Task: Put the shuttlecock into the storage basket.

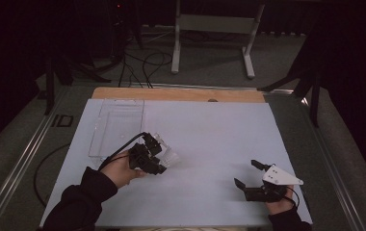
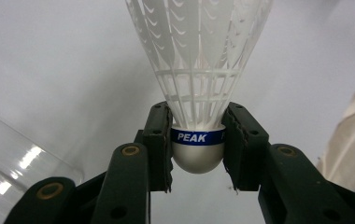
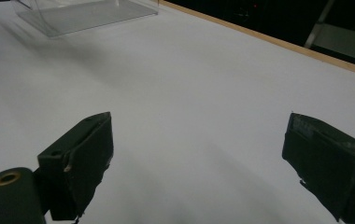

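Shuttlecock (image 2: 198,70) in left claw (image 2: 197,140) above white table (image 1: 210,139).

White feathered shuttlecock (image 2: 199,70) with rounded pale cork base and blue band reading "PEAK", being clamped at the cork between two black jaws, feather skirt flaring away from them. Hanging above the white table surface, just beside a clear plastic tray (image 1: 116,127).

The left gripper (image 2: 197,149) clamps a white shuttlecock (image 2: 198,70) by its rounded cork, feathers pointing away, over the white table (image 2: 49,70); a clear tray (image 2: 7,158) sits at the lower left.
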A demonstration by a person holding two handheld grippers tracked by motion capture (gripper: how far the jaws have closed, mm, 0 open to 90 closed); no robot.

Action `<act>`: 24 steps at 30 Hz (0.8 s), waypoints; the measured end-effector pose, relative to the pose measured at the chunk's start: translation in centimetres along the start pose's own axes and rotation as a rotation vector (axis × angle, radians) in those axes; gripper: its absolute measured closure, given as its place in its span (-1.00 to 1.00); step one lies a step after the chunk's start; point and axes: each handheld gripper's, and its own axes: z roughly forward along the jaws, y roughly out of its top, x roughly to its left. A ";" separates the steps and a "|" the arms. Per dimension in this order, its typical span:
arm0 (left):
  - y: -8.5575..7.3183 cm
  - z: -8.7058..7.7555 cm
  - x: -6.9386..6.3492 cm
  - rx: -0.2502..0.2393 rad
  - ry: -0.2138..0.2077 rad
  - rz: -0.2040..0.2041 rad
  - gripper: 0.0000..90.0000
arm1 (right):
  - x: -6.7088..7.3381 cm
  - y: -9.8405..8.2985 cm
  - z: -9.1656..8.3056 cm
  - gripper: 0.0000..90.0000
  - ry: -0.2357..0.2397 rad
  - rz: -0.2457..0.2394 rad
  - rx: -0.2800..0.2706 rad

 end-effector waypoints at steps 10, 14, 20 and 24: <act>0.1 -2.1 0.4 -0.035 -0.016 0.021 0.46 | 0.0 0.0 0.0 -0.80 -0.001 0.003 -0.002; 0.3 -4.0 0.9 -0.053 0.004 0.037 0.46 | 0.1 0.0 0.0 -0.80 -0.004 0.002 0.001; 0.8 -5.6 1.3 -0.049 0.022 0.056 0.46 | 0.1 0.1 0.0 -0.80 -0.006 -0.002 -0.002; 1.1 -6.6 1.7 -0.058 0.046 0.070 0.46 | 0.1 0.1 0.0 -0.80 -0.006 -0.001 0.000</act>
